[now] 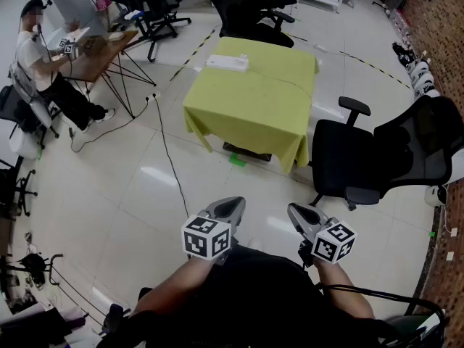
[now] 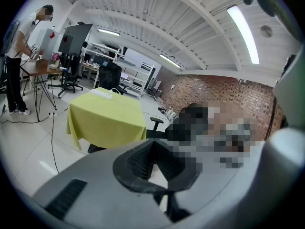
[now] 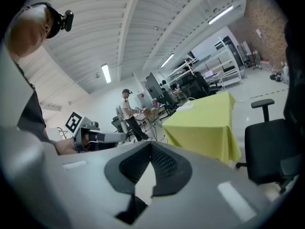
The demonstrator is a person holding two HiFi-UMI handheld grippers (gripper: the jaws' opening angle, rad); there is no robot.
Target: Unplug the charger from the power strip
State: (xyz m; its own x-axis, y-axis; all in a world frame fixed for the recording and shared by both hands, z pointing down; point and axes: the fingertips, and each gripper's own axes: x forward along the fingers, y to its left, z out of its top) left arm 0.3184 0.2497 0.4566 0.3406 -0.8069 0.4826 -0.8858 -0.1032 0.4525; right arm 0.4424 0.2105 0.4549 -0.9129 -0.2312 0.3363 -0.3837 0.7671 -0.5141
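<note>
The white power strip (image 1: 227,62) lies near the far edge of a table draped in a yellow-green cloth (image 1: 254,114), well apart from both grippers, which are held close to the person's body over bare floor. From this far off the charger cannot be picked out from the strip; only a thin lead seems to run across the cloth from it. The left gripper (image 1: 230,206) has its jaws together with nothing between them, and the right gripper (image 1: 297,212) is likewise closed and empty. A black office chair (image 1: 348,158) stands just beside the table's right side, on the way in. No step of the task has begun; the approach comes first. The charger is most likely a small, light, rigid plastic block with smooth sides, held in its socket only by friction. It is best taken across the flat faces of its body, close to the strip, and not by its soft lead. The strip itself looks light and may slide or lift on the loose cloth, so the other gripper should probably pin it down while the charger is drawn straight out.
</note>
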